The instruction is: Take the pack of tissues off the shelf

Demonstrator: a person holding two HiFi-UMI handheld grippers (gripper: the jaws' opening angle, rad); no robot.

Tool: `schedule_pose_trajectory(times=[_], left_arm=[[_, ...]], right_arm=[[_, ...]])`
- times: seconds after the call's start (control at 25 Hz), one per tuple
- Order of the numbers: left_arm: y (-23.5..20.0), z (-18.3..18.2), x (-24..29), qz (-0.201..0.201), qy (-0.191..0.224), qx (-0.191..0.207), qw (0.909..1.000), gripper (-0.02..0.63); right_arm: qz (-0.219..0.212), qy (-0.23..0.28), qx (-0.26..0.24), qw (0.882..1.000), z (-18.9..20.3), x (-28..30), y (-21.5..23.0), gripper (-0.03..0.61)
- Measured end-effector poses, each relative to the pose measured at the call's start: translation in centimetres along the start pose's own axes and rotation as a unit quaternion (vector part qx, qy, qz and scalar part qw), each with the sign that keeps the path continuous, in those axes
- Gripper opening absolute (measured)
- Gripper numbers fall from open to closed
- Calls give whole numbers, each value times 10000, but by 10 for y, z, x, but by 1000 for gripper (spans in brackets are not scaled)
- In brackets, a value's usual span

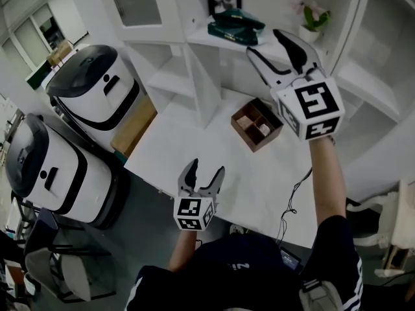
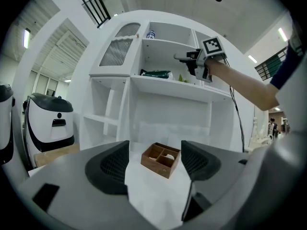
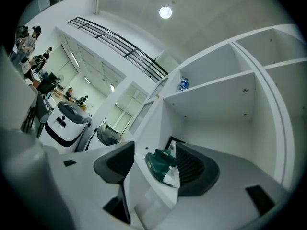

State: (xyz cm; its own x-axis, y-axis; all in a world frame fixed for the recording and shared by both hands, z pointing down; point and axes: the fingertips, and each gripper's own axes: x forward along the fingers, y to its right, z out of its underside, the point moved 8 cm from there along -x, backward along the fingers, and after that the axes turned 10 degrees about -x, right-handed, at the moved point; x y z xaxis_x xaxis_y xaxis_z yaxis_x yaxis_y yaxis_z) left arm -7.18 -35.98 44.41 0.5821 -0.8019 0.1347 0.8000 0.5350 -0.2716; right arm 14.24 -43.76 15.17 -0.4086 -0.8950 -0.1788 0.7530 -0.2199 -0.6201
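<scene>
Wooden box (image 1: 257, 123) on white table (image 1: 259, 183)

bright, even ceiling light, soft shadows; both tool views bend at their edges.

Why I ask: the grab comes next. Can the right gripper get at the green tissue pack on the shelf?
Probably yes: the right gripper, jaws open, faces the tissue pack with nothing between them.

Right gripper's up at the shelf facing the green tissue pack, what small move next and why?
Probably ease the right gripper forward until the green tissue pack sits between its jaws. They stand open and aligned, but the pack lies on the shelf beyond them.
</scene>
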Motion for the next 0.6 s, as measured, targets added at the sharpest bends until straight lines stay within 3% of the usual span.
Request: schedule_pose_trajectory(times=[0.6], left_arm=[[-25, -1, -4, -407, 13, -180, 9990, 339]], right_arm=[[-547, -1252, -425, 9897, 19, 105, 35, 261]])
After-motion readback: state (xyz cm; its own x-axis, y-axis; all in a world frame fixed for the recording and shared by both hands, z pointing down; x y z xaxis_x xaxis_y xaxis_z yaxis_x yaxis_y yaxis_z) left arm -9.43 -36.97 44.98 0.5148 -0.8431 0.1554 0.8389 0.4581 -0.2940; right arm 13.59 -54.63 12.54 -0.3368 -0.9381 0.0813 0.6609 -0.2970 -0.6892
